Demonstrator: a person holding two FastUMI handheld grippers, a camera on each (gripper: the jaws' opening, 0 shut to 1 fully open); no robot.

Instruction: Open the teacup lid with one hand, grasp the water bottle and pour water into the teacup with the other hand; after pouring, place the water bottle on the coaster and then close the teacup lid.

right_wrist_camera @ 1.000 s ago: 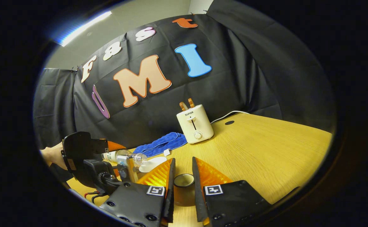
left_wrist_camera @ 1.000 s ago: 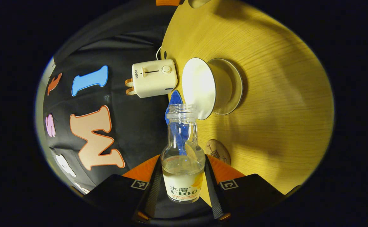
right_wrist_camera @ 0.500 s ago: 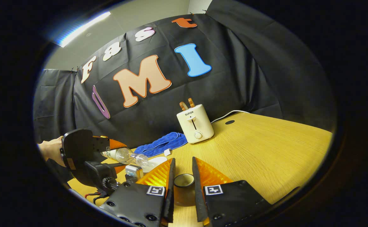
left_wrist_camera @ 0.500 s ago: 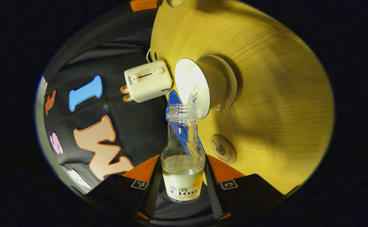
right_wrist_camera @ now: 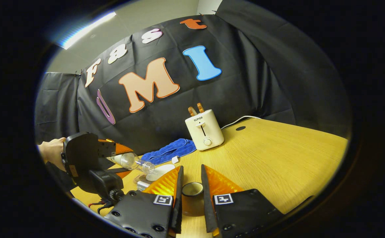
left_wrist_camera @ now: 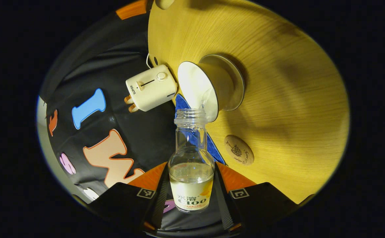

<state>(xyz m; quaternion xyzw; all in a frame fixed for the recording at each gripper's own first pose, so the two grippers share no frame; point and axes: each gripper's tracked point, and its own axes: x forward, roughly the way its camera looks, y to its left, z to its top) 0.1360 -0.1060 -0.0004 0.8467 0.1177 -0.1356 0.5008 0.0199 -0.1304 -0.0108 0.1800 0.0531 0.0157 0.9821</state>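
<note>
Left gripper (left_wrist_camera: 191, 185) jaws clamped on the bottle (left_wrist_camera: 191, 158), tipping water into the teacup (left_wrist_camera: 201, 87) at twelve o'clock; a gentle tilt should avoid splashing. Right gripper (right_wrist_camera: 191, 195) jaws clamp the lid (right_wrist_camera: 192, 189).

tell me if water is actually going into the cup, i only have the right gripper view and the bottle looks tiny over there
Observer: Yes. In the left gripper view a thin stream runs from the mouth of the water bottle into the open teacup.
Operator: is the grip on it solid
Observer: The left gripper has both fingers pressed on the bottle's labelled lower part.
Operator: and the coaster, free for after
Observer: The coaster lies bare on the table, beside the teacup and not touching it.
</note>
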